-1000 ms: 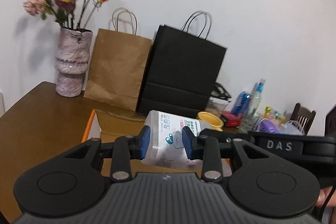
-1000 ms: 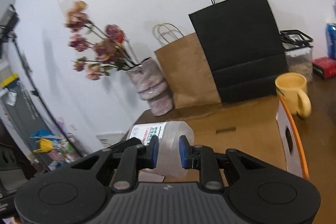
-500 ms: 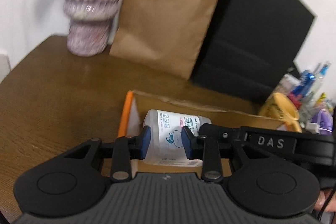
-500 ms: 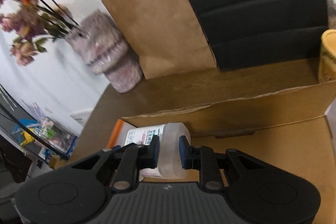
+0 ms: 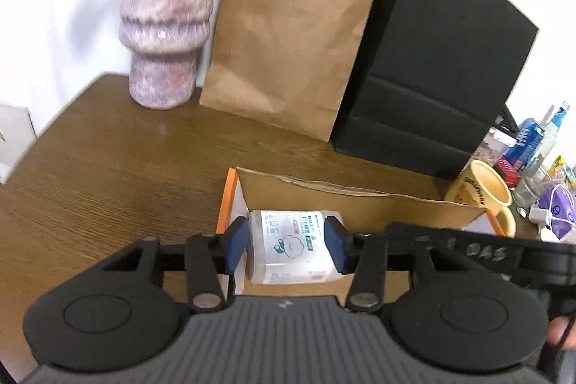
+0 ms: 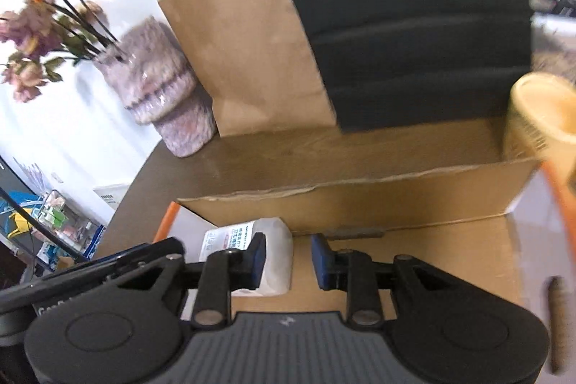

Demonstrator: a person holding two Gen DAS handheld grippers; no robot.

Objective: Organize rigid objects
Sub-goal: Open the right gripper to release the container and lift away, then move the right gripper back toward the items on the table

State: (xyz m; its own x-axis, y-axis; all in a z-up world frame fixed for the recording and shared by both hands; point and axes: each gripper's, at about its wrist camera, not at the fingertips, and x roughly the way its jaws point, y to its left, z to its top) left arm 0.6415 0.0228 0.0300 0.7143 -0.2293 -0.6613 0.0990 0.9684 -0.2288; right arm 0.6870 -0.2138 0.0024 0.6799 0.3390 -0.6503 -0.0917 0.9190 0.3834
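- Left tongs and right tongs: both have just been opening; each pair now stands spread, with the bottle between the pads but not pinched.
- Bottle: lies on its side in the near-left corner of the cardboard box.
- Risk: a pad may catch the bottle on withdrawal and roll it or drag it out.
- Wooden table; vase, brown bag, black bag and white wall far; yellow mug right.

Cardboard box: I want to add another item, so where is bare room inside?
The box floor is bare from the bottle across to the far-side wall. Outside, the tabletop before the vase is free; beyond the mug it's cluttered.
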